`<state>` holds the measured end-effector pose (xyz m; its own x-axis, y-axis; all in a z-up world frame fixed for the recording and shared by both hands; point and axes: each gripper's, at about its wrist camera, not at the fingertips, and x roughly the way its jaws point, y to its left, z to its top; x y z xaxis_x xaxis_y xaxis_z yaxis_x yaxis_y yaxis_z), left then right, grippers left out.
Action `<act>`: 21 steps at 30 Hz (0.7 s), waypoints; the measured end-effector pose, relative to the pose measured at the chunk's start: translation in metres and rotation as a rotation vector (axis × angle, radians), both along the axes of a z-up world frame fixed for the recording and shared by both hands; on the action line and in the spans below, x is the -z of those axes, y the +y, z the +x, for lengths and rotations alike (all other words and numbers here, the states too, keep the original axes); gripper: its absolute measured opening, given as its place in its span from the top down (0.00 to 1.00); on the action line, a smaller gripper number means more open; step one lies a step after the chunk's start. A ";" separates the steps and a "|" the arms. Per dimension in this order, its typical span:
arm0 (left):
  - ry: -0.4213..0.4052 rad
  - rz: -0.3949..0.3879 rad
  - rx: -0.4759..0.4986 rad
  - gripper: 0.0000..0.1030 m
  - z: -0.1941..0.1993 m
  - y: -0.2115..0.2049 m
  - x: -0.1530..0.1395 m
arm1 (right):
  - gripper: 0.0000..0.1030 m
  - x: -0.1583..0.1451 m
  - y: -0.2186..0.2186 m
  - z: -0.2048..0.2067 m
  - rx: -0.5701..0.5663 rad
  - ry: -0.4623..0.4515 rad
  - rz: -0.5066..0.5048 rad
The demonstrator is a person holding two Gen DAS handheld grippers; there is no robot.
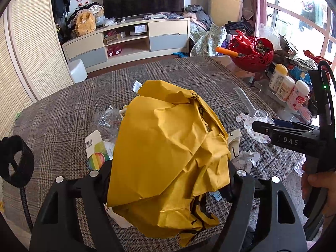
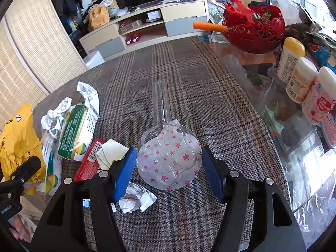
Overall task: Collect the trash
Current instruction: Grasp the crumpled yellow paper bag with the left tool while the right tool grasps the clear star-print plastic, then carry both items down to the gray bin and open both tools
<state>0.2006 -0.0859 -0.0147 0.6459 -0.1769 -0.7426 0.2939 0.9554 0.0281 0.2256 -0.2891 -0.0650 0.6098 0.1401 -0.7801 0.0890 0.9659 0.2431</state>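
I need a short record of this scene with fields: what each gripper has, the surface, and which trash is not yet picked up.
left gripper: shut on the crumpled yellow paper bag
right gripper: blue fingers on both sides of the clear plastic package with pink stars, pressing on it
surface: table with plaid cloth
trash not collected: green and white box, red packet, crumpled white paper
not trash, at table edge: three bottles, red basket
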 end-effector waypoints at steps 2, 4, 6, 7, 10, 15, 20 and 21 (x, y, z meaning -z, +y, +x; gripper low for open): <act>-0.012 0.003 -0.002 0.31 -0.005 0.001 -0.007 | 0.37 -0.008 0.000 -0.005 -0.005 -0.015 0.002; -0.021 0.002 -0.005 0.31 -0.011 0.003 -0.014 | 0.37 -0.016 0.003 -0.013 -0.017 -0.031 -0.005; -0.027 0.002 -0.009 0.31 -0.019 0.005 -0.020 | 0.37 -0.025 0.007 -0.022 -0.028 -0.048 -0.006; -0.031 0.001 -0.012 0.31 -0.024 0.007 -0.024 | 0.37 -0.029 0.009 -0.028 -0.034 -0.056 -0.001; -0.038 -0.004 -0.022 0.31 -0.042 0.014 -0.032 | 0.37 -0.039 0.019 -0.048 -0.055 -0.080 0.005; -0.046 -0.027 -0.046 0.30 -0.083 0.030 -0.041 | 0.37 -0.052 0.032 -0.094 -0.078 -0.121 0.014; -0.038 -0.058 -0.056 0.30 -0.132 0.042 -0.034 | 0.37 -0.048 0.045 -0.143 -0.100 -0.124 0.008; -0.033 -0.064 -0.056 0.30 -0.141 0.043 -0.031 | 0.37 -0.046 0.047 -0.152 -0.103 -0.124 0.004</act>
